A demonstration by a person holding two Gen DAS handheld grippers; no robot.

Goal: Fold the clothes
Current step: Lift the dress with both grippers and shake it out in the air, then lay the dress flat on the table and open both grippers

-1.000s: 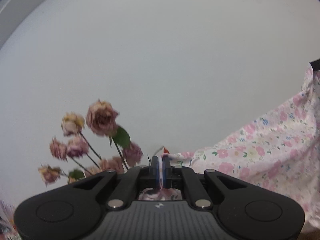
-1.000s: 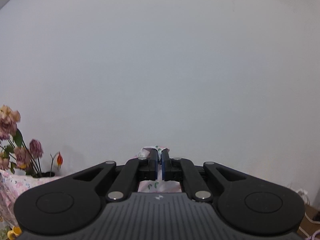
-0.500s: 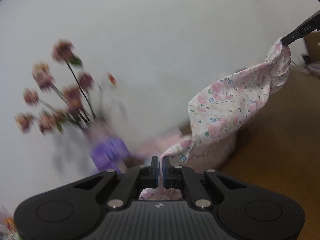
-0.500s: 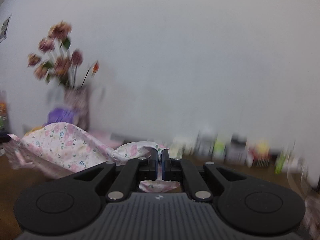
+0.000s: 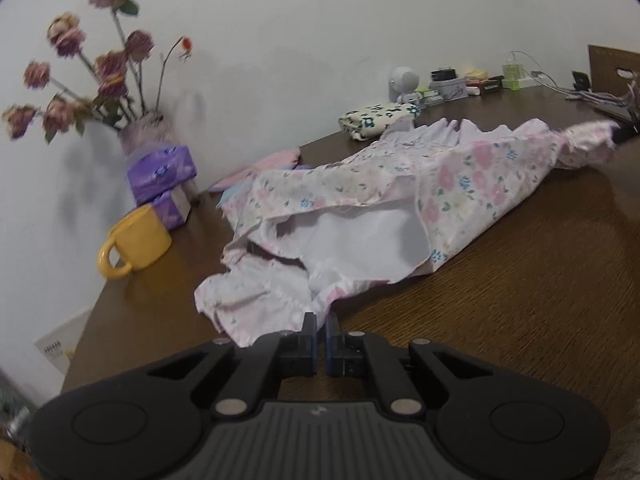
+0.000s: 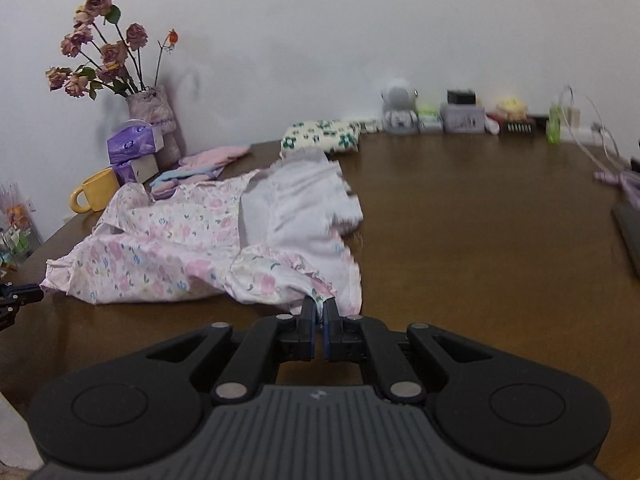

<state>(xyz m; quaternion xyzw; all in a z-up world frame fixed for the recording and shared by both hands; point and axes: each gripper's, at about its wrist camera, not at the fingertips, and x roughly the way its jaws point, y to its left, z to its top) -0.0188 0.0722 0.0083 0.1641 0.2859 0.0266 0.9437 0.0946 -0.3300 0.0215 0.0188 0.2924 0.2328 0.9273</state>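
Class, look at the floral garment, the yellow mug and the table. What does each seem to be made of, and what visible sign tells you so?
Floral garment: thin woven cloth, probably cotton, matte; it crumples and drapes in soft folds, with a plain white inside.
Yellow mug: likely glazed ceramic, though plastic is possible; thick wall, smooth even colour.
Table: wood or wood-look veneer; brown grain lines with a dull sheen.

Right gripper point(image 6: 319, 312) pinches floral garment point(image 6: 180, 248) (on table point(image 6: 480, 240)).

Plain white wall point(image 6: 360, 20) — dark wooden table point(image 6: 480, 240) below.
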